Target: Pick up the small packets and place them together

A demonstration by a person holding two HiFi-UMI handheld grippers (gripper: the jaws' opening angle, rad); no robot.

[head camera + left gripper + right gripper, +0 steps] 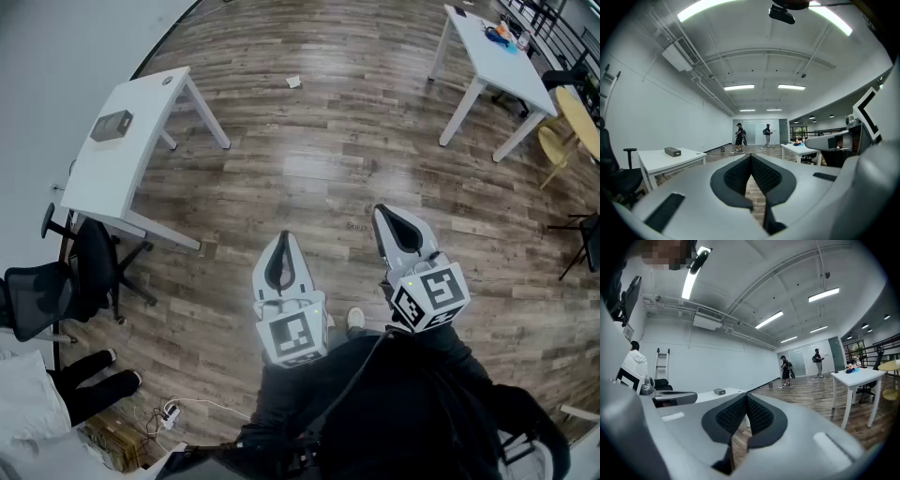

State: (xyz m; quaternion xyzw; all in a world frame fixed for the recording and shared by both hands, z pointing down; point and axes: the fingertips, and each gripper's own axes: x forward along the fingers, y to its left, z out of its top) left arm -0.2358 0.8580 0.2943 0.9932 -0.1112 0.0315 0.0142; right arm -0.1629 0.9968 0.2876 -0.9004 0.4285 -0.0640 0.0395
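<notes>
holding level over the wood floor [309, 169], side by side and well apart from both tables:

- left gripper [284, 236]: fingers pressed together at the tips, nothing between them; marker cube at its rear, just in front of the wearer's dark clothing.
- right gripper [381, 211]: fingers likewise closed on each other, empty; its cube is tilted toward the right.
- shoe [355, 320]: light-coloured, on the floor between the two grippers.
- power strip [170, 411]: on the floor at lower left, with a white cord, near another person's dark legs.
- office chair [56, 281]: black, beside the left table.
- left table [141, 112]: white, bearing one grey box [111, 125] near its far end.
- paper scrap [293, 82]: white, alone on the floor beyond the left table.
- right table [487, 66]: white, further off at upper right.
- small packets [502, 36]: orange and blue bits on the right table's far end, too small to make out in detail; no gripper near them.
- two people [739, 138]: standing at the far end of the room by glass doors, seen from the left gripper view.
</notes>
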